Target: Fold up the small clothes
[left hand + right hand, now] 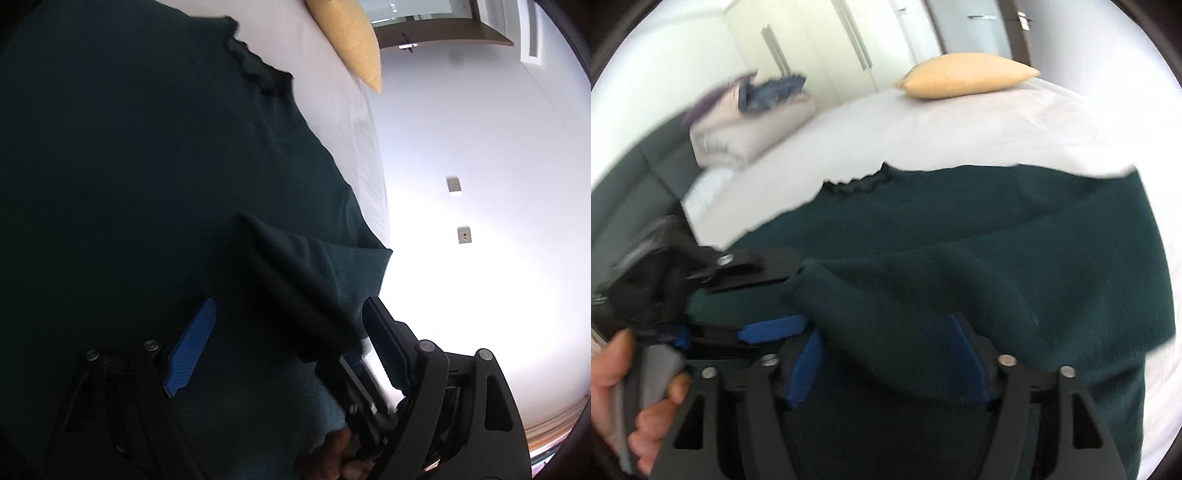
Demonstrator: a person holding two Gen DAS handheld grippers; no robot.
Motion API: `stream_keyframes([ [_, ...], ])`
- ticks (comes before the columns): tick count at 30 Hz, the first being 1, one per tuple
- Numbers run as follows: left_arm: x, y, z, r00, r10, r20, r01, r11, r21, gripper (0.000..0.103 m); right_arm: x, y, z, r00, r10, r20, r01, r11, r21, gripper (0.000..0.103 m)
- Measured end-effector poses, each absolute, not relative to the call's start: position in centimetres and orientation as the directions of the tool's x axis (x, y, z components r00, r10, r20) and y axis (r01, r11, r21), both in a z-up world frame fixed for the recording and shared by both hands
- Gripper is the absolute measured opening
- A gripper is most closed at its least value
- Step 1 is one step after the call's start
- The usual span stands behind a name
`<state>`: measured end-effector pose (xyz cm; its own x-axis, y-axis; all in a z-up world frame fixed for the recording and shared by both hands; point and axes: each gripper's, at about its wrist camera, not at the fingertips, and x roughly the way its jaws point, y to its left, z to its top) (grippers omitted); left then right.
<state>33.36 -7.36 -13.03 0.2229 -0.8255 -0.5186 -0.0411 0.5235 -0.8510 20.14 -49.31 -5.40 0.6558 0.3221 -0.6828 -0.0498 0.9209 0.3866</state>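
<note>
Right wrist: green garment point(997, 240) edge nears white bed point(923, 129) edge.

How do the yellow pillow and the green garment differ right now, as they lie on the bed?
The yellow pillow is pale, plump and untouched at the bed's far end; the green garment is dark, thin and spread out near both grippers, with one fold lifted. The garment has a frilled neckline; the pillow is plain. Both rest on the white sheet.
</note>
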Motion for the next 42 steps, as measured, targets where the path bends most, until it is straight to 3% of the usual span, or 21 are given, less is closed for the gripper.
stream_keyframes([
  [5,32.8,-10.6,-13.5,0.183,-0.836,-0.517,-0.007,0.524,-0.851,0.081,18.2,-52.7,-6.8,0.649,0.353,-0.674,0.040,0.869,0.493,0.075],
  [7,32.7,-10.9,-13.7,0.190,-0.826,-0.531,-0.005,0.540,-0.842,0.072,17.4,-53.8,-7.1,0.657,0.366,-0.659,0.067,0.842,0.535,0.075],
  [8,32.7,-10.9,-13.9,0.192,-0.825,-0.532,-0.016,0.539,-0.842,0.058,17.5,-54.2,-7.4,0.662,0.376,-0.648,0.077,0.826,0.559,0.075],
  [9,32.7,-11.0,-14.0,0.193,-0.824,-0.532,-0.026,0.538,-0.843,0.036,17.5,-54.6,-7.5,0.669,0.385,-0.637,0.087,0.809,0.581,0.075],
  [10,32.7,-11.1,-14.2,0.194,-0.820,-0.539,-0.034,0.543,-0.839,0.027,17.4,-55.0,-7.6,0.674,0.392,-0.626,0.098,0.792,0.602,0.075],
  [14,32.7,-12.0,-13.6,0.208,-0.812,-0.546,0.005,0.559,-0.829,0.008,17.1,-56.8,-8.3,0.695,0.435,-0.573,0.149,0.692,0.706,0.075],
  [22,34.7,-5.3,-7.8,0.393,-0.767,-0.507,0.071,0.575,-0.815,0.007,17.1,-58.6,-8.6,0.738,0.429,-0.522,0.193,0.606,0.771,0.075],
  [28,35.6,-0.9,-10.2,0.437,-0.719,-0.540,-0.017,0.594,-0.805,0.007,18.6,-59.9,-8.8,0.785,0.442,-0.435,0.223,0.452,0.863,0.084],
  [38,36.0,-0.3,-13.5,0.416,-0.706,-0.573,-0.042,0.614,-0.788,0.007,21.6,-61.2,-9.0,0.808,0.489,-0.329,0.241,0.237,0.941,0.086],
  [42,36.2,0.2,-13.8,0.410,-0.716,-0.565,-0.031,0.608,-0.793,0.007,23.1,-61.4,-9.6,0.789,0.496,-0.363,0.293,0.215,0.932,0.088],
])
